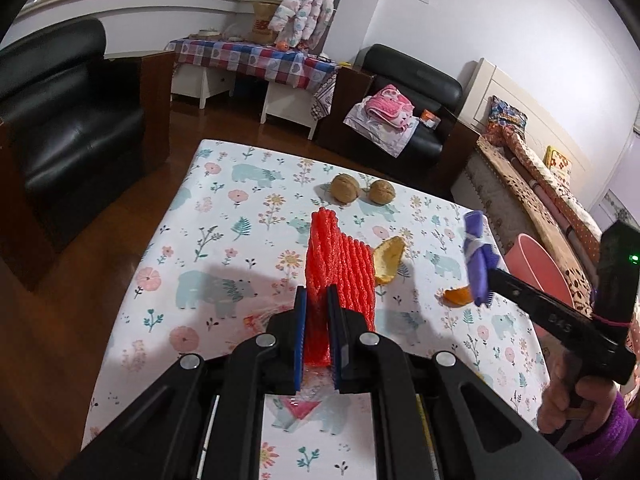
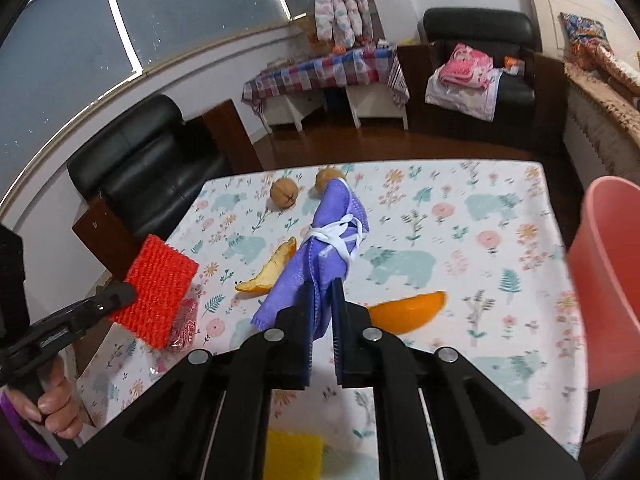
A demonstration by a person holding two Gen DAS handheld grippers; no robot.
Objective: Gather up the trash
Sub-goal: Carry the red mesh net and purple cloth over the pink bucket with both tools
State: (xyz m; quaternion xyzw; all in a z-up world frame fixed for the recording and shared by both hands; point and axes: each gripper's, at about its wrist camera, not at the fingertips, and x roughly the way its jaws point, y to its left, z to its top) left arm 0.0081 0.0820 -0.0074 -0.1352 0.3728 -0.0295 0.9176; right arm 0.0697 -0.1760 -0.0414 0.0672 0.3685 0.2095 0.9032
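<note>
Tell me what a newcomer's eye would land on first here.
The bright red foam fruit net, clamped upright in the left gripper above the floral tablecloth. Next, the folded purple face mask in the right gripper, with the pink plastic bin just off the table's right edge.

The pink bin (image 2: pixel 604 280) is cut off by the right edge of the right wrist view, so its far wall and base are out of sight; in the left wrist view the right claw's arm hides its lower part. The second walnut (image 2: pixel 326 179) is half hidden behind the purple face mask (image 2: pixel 320 256). The mask's lower end vanishes between the right claw's (image 2: pixel 322 304) pads. A clear wrapper (image 2: pixel 186 320) lies mostly under the red foam net (image 2: pixel 158 288), its print too small to read. A yellow thing (image 2: pixel 294 456) at the bottom edge is blurred and partly covered by the claw's frame. The counter's (image 1: pixel 224 208) near edge is hidden in both views.
</note>
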